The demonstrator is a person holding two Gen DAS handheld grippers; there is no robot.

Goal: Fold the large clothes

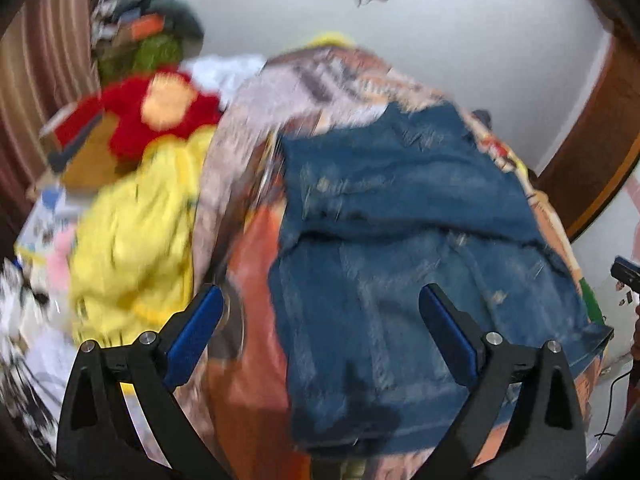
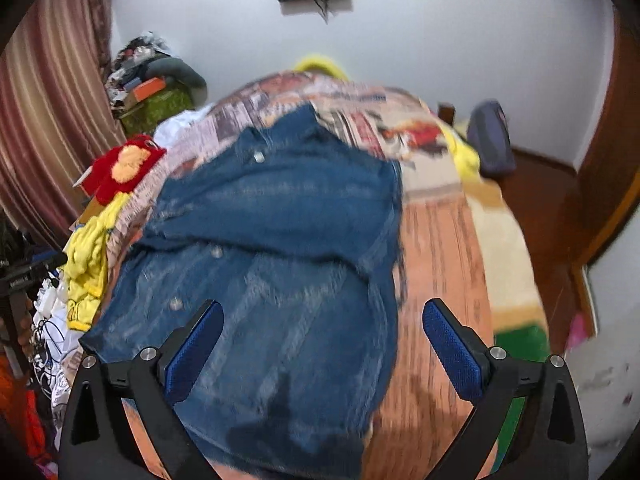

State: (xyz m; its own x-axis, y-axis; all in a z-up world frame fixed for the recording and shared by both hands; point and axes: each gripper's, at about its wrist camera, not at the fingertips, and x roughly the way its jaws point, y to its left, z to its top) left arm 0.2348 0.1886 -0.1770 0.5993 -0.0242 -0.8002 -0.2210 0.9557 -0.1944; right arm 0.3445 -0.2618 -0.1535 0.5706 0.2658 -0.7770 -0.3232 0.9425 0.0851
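Note:
A blue denim garment lies spread on a bed with a patterned orange cover; a fold line crosses its middle. It also shows in the right wrist view, with metal buttons along its left side. My left gripper is open and empty, held above the garment's near left part. My right gripper is open and empty, above the garment's near right edge. Both views are blurred by motion.
A yellow garment and a red knitted item lie left of the denim. A cluttered pile stands by striped curtains. A grey bag sits at the bed's far right. Cables and white items lie at left.

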